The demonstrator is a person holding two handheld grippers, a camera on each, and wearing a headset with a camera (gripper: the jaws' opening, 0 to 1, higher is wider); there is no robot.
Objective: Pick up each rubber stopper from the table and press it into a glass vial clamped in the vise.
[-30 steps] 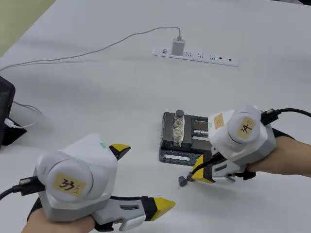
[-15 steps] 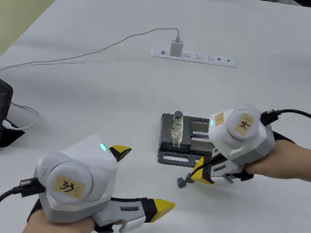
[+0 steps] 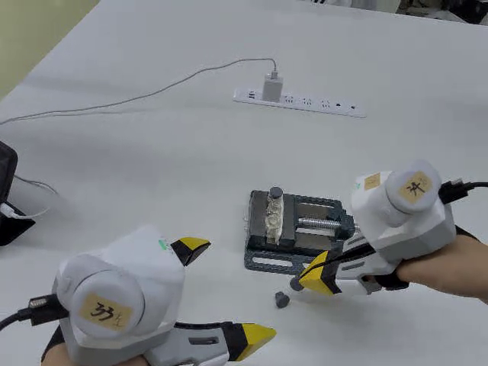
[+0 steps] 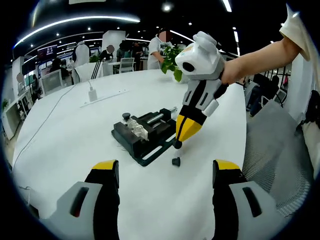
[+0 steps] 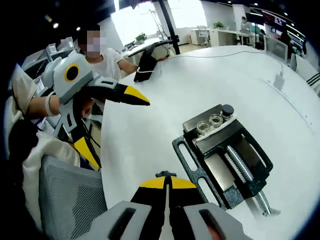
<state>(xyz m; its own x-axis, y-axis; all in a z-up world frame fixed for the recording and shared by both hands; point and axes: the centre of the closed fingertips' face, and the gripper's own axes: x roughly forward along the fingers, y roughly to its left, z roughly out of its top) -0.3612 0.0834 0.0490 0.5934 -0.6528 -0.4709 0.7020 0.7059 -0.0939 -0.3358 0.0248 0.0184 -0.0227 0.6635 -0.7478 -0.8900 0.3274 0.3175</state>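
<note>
A dark vise [image 3: 305, 242] stands mid-table and clamps three glass vials [image 3: 273, 217] in a row. The far vial carries a dark rubber stopper [image 3: 276, 193]; the other two [image 5: 209, 123] are open-topped. My right gripper [image 3: 300, 283] hovers just in front of the vise, shut on a small dark stopper [image 5: 165, 173] at its yellow tips. A second loose stopper [image 3: 282, 300] lies on the table right below it, also seen as the stopper [image 4: 176, 161] under the right gripper [image 4: 178, 143]. My left gripper [image 3: 225, 291] is at the lower left, open with nothing between its jaws.
A white power strip [image 3: 301, 101] with a plugged charger and a long cable lies at the far side. A black object [image 3: 6, 191] with cables sits at the left edge. White tabletop [image 3: 152, 168] lies between the vise and the left gripper.
My right gripper has moved slightly right and up with a stopper at its tips, and a second stopper now lies apart on the table. The head camera has shifted.
</note>
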